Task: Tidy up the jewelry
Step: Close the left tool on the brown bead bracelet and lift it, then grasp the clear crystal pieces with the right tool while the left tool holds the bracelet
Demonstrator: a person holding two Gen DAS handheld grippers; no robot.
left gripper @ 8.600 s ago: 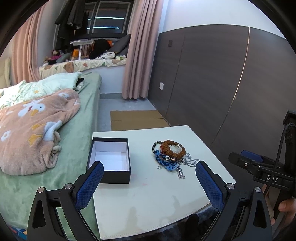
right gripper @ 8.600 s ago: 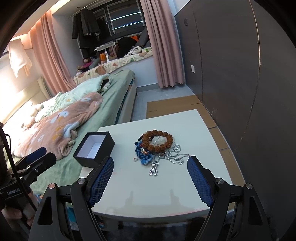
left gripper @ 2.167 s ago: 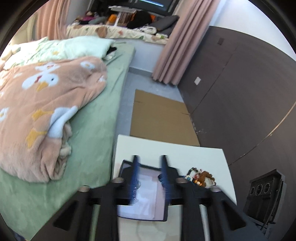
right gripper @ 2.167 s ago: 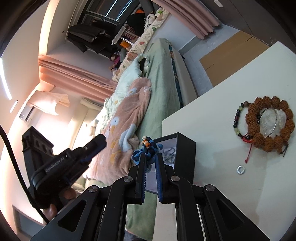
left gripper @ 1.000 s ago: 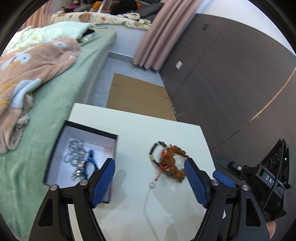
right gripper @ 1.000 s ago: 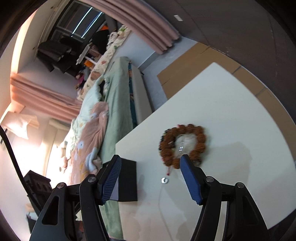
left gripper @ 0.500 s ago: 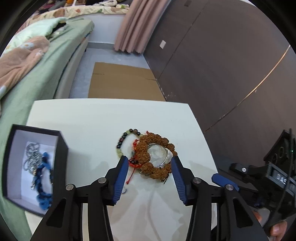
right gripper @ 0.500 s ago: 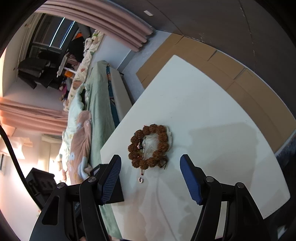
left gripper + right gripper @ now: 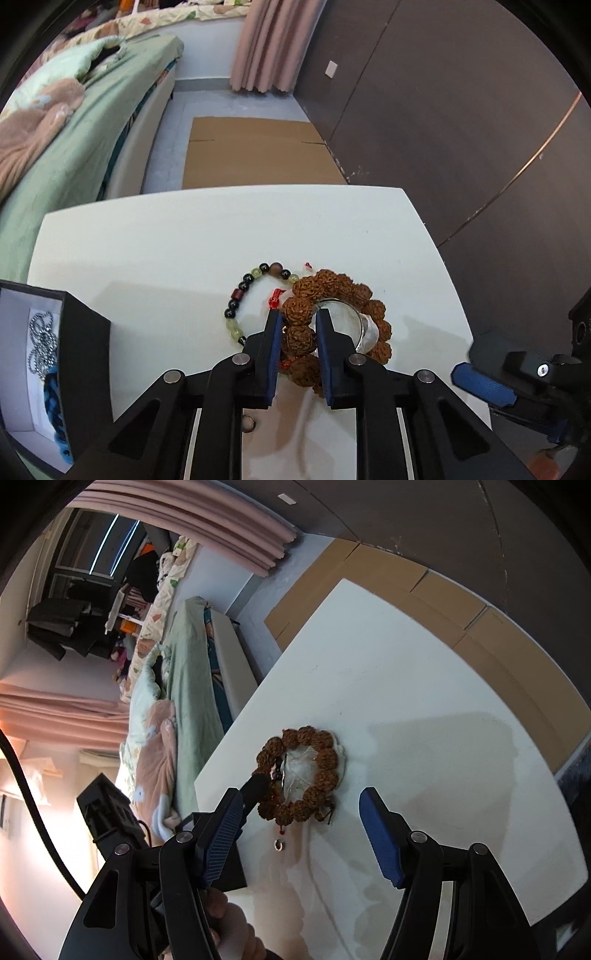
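Observation:
A brown rough-bead bracelet (image 9: pixel 332 295) lies on the white table (image 9: pixel 184 240) around a silver bangle (image 9: pixel 364 326). My left gripper (image 9: pixel 298 321) is shut on the bracelet's near-left beads. A thin bracelet of dark and green beads (image 9: pixel 240 299) lies just left of it, and a small silver ring (image 9: pixel 249 432) lies nearer. A black box (image 9: pixel 86 369) at the left holds a silver chain (image 9: pixel 40 339) and a blue bracelet (image 9: pixel 55 406). My right gripper (image 9: pixel 301 825) is open and empty above the table, near the brown bracelet (image 9: pixel 325 764).
A bed with green sheet (image 9: pixel 74 110) runs along the table's left side. Flattened cardboard (image 9: pixel 255 147) lies on the floor beyond the table. A dark panelled wall (image 9: pixel 443 110) stands to the right. The right gripper's body (image 9: pixel 517 380) shows at the table's right edge.
My left gripper has moved down onto the brown bracelet and closed on its beads. The right gripper has stayed open and drawn a little closer to the bracelet.

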